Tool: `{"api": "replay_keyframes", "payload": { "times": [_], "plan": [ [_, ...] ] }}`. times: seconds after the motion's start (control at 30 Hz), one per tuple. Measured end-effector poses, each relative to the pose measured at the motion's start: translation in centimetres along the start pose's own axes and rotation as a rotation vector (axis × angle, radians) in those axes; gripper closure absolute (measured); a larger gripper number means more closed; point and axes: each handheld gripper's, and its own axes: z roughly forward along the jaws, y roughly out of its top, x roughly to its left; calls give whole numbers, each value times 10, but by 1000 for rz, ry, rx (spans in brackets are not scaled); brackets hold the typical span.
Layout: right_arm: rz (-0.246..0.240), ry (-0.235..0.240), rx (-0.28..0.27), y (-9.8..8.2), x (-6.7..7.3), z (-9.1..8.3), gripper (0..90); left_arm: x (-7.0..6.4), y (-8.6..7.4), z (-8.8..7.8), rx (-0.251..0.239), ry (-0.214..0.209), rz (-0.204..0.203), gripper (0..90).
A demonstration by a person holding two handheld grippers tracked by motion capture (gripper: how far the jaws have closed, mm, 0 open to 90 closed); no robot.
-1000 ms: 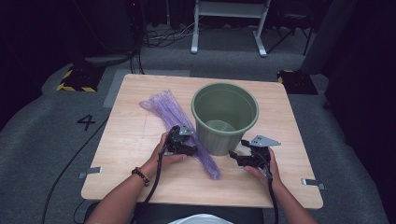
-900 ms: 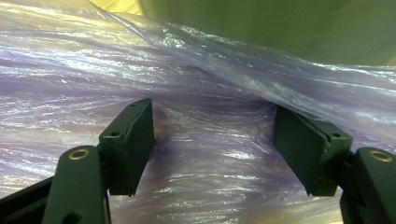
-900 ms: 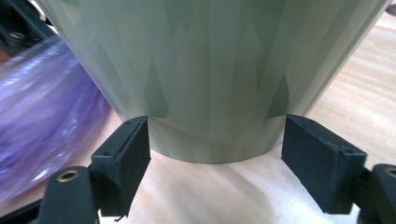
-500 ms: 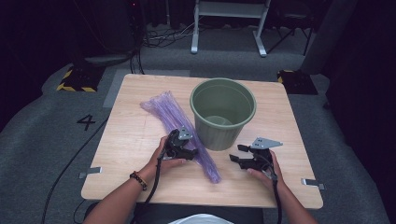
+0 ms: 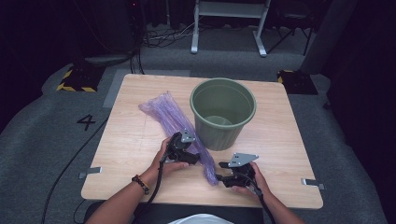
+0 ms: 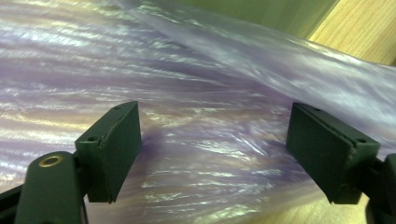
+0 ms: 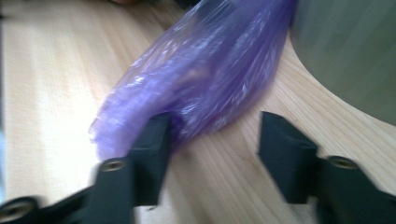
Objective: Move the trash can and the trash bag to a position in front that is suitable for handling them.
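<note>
A long purple plastic bag (image 5: 175, 121) lies slantwise on the wooden table (image 5: 130, 154), left of a green bucket (image 5: 223, 112). My left gripper (image 5: 195, 158) sits at the bag's middle. In the left gripper view its jaws (image 6: 215, 112) stand wide apart and have just been opening; the bag (image 6: 196, 84) lies between them, untouched by the pads. My right gripper (image 5: 218, 178) points left at the bag's near end. Its jaws (image 7: 215, 119) have just been closing; the bag's tip (image 7: 205, 79) lies against the left one, with a gap to the right one.
The bucket's wall (image 7: 345, 51) stands close on the right in the right gripper view, and its rim (image 6: 261, 11) shows behind the bag in the left gripper view. Dark floor, cables and a metal stand (image 5: 229, 23) lie beyond the table's far edge.
My right gripper has slid left along the table's near side to the bag's near end, and its jaws have narrowed. The left hand has stayed at the bag's middle.
</note>
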Motion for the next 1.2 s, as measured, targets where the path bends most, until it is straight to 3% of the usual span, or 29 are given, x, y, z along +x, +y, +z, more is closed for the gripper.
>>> {"api": "replay_keyframes", "payload": {
  "times": [0.07,0.1,0.13,0.2,0.23,0.4,0.43,0.53,0.6,0.63,0.7,0.73,0.77,0.8,0.83,0.87,0.9,0.93,1.0,1.07,1.13,1.2],
  "plan": [
    [-8,-19,-5,-1,-1,0,637,3,-1,-4,-3,-2,-2,181],
    [-8,-19,-5,-1,-1,0,637,3,-1,-4,-3,-2,-2,179],
    [-12,-19,-5,-2,-2,-1,741,7,-1,-11,-20,6,-5,176],
    [-16,-17,-7,-2,-3,-2,755,11,-2,-17,-39,7,-10,175],
    [-21,-20,-8,-4,-5,-4,809,15,-3,-23,-55,3,-27,176],
    [-4,-34,-24,-7,-14,-11,864,18,-6,-34,-60,0,-8,171],
    [-2,-48,-29,-9,-18,-16,889,20,-10,-39,-52,14,14,166],
    [7,-59,-35,-14,-26,-24,900,25,-15,-47,-42,27,24,163],
    [20,-97,-31,-23,-42,-37,900,36,-27,-59,-33,41,-6,164],
    [20,-97,-31,-23,-42,-37,900,36,-27,-59,-33,41,-6,164],
    [72,-98,-56,-30,-56,-47,900,42,-36,-69,-34,52,-15,164],
    [70,-162,-39,-35,-67,-55,900,48,-44,-77,-31,78,-14,164],
    [70,-162,-39,-35,-67,-55,900,48,-44,-77,-31,78,-14,164],
    [141,-177,-62,-43,-81,-64,877,53,-52,-83,-30,96,-25,165],
    [141,-177,-62,-43,-81,-64,877,53,-52,-83,-30,96,-25,169],
    [183,-176,-84,-43,-84,-69,681,57,-60,-86,-16,101,-25,171],
    [183,-176,-84,-43,-84,-69,681,57,-60,-86,-16,101,-25,171],
    [183,-155,-95,-41,-83,-70,603,58,-64,-86,0,113,-10,171],
    [158,-127,-114,-33,-72,-71,494,60,-68,-84,20,109,-6,170],
    [122,-52,-137,-20,-52,-65,418,62,-71,-84,20,85,-17,167],
    [108,-36,-141,-16,-46,-62,388,63,-72,-86,20,74,-15,164],
    [121,19,-158,-8,-33,-57,323,64,-77,-88,18,55,-24,160]
  ]
}}
